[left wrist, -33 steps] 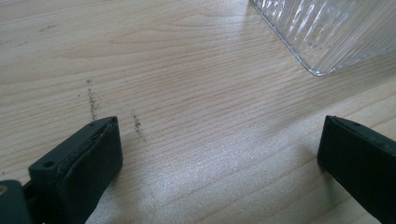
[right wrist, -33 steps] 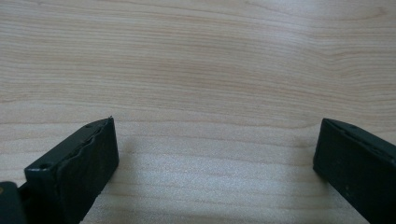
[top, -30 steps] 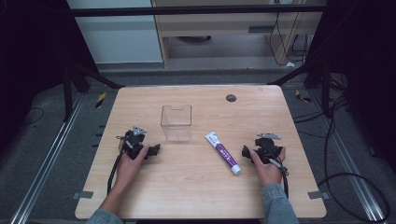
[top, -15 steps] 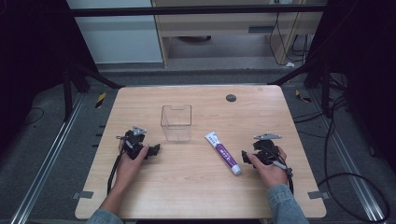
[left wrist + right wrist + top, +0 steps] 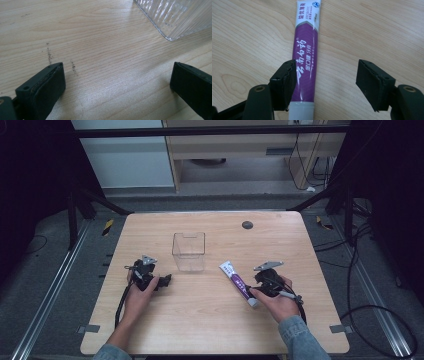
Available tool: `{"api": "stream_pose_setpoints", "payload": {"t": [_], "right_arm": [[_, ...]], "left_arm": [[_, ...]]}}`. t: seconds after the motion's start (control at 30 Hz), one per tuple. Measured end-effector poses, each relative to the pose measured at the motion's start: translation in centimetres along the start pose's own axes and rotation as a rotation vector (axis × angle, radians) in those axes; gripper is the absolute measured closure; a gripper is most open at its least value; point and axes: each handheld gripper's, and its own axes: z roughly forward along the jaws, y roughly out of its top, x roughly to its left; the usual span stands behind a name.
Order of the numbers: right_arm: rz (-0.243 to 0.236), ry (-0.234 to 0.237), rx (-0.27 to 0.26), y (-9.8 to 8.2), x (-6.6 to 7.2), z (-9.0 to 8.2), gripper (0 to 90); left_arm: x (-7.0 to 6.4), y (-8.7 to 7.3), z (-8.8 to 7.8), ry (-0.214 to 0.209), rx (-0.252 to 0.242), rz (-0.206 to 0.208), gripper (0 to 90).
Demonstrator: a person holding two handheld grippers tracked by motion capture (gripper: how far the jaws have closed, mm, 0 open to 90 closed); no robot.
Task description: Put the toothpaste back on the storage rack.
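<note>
Right gripper [image 5: 325, 83] advanced, fingers wide astride toothpaste tube [image 5: 306, 52]; left gripper [image 5: 117, 85] wide.

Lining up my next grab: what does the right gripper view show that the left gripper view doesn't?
Right gripper view: a purple toothpaste tube lying flat, its capped end between the open jaws of the right gripper, nearer one jaw. Left gripper view: a corner of the clear ribbed container, beyond the open left gripper, nothing between its jaws. Both: the wooden table.
</note>
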Motion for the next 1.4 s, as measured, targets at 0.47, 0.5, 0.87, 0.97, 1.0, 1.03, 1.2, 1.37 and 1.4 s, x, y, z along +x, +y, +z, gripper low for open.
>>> {"api": "stream_pose_setpoints", "payload": {"t": [0.47,0.5,0.87,0.97,1.0,1.03,1.2,1.37,1.4], "right_arm": [[-0.045,0.018,0.058,3.1,1.4,2.5,31.5],[-0.045,0.018,0.058,3.1,1.4,2.5,31.5],[-0.033,0.052,0.080,5.0,1.2,4.0,38.1],[-0.031,0.058,0.088,5.2,1.2,4.4,38.8],[-0.034,0.057,0.090,5.3,1.3,4.6,38.6],[-0.043,0.062,0.092,5.4,1.3,4.7,38.3],[-0.040,0.062,0.103,5.7,1.2,5.1,34.0],[-0.035,0.061,0.109,5.7,1.1,5.4,33.1],[-0.036,0.064,0.108,5.7,1.0,5.4,34.6]], "left_arm": [[0.0,0.0,0.0,0.000,0.000,0.000,0.0],[0.0,0.0,0.0,0.000,0.000,0.000,0.0],[0.0,0.0,0.0,0.001,0.000,0.000,0.0],[0.0,0.0,0.0,0.002,0.000,-0.001,0.0],[0.0,0.0,0.0,0.002,0.000,-0.001,0.0],[0.0,0.0,0.0,0.002,0.000,-0.001,0.0],[0.0,0.0,0.0,0.002,0.000,-0.001,0.0],[0.0,0.0,0.0,0.002,0.000,-0.001,0.0],[0.0,0.0,0.0,0.002,0.000,0.000,0.0]]}}
